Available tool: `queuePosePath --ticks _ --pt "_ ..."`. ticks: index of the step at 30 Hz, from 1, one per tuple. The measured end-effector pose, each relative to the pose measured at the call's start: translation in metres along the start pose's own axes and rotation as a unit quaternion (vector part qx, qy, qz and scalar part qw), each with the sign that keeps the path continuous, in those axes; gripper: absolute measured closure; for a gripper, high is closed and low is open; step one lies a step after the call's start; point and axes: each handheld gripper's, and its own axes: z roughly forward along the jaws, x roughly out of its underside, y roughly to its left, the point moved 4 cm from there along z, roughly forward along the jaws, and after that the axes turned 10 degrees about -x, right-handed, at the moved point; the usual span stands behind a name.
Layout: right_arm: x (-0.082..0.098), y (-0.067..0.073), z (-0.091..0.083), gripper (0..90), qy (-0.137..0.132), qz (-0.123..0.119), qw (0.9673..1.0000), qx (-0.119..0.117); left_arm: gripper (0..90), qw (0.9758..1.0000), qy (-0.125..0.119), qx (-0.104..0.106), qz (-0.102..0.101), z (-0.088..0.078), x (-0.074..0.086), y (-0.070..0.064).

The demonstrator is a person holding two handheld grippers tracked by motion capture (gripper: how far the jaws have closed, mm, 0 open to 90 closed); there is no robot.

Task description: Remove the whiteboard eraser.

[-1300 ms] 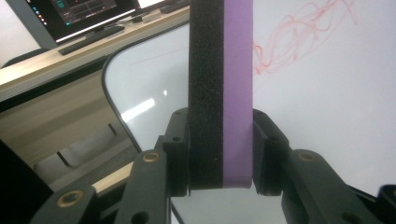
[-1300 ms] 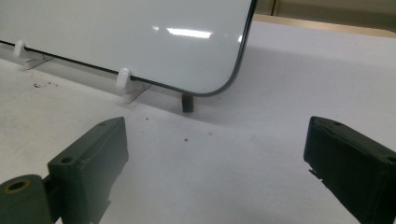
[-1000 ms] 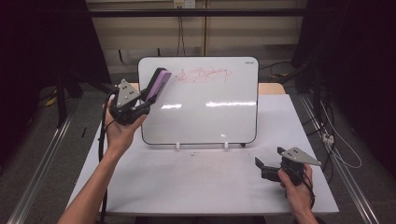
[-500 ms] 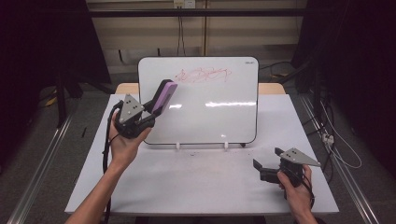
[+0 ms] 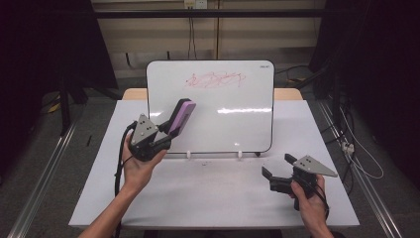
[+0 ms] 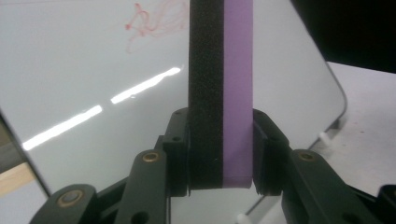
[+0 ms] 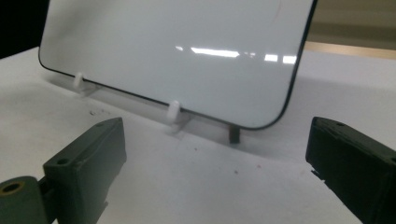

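**Eraser carried in over the whiteboard's lower left, scribble not yet touched**

Left gripper [image 5: 168, 130] clamped on purple-and-black eraser [image 5: 180, 117], jaws tight on both faces. Shifted from whiteboard's [image 5: 247, 129] left edge to over its lower-left area versus a second ago. Red scribble [image 5: 215, 79] near whiteboard's top, well above eraser, intact. Likely approach for wiping. Right gripper [image 5: 279, 167] resting below whiteboard's bottom right corner, jaws apart, empty.

Dim dark surroundings, overhead glare streaks on whiteboard [image 5: 233, 114]
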Motion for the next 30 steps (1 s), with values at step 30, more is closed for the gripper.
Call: queuePosePath --ticks 30 --pt "-0.070 0.065 0.069 3.6 -0.047 0.008 0.9844 -0.169 64.0 0.9988 -0.013 0.038 -0.027 -0.007 0.014 -0.045"
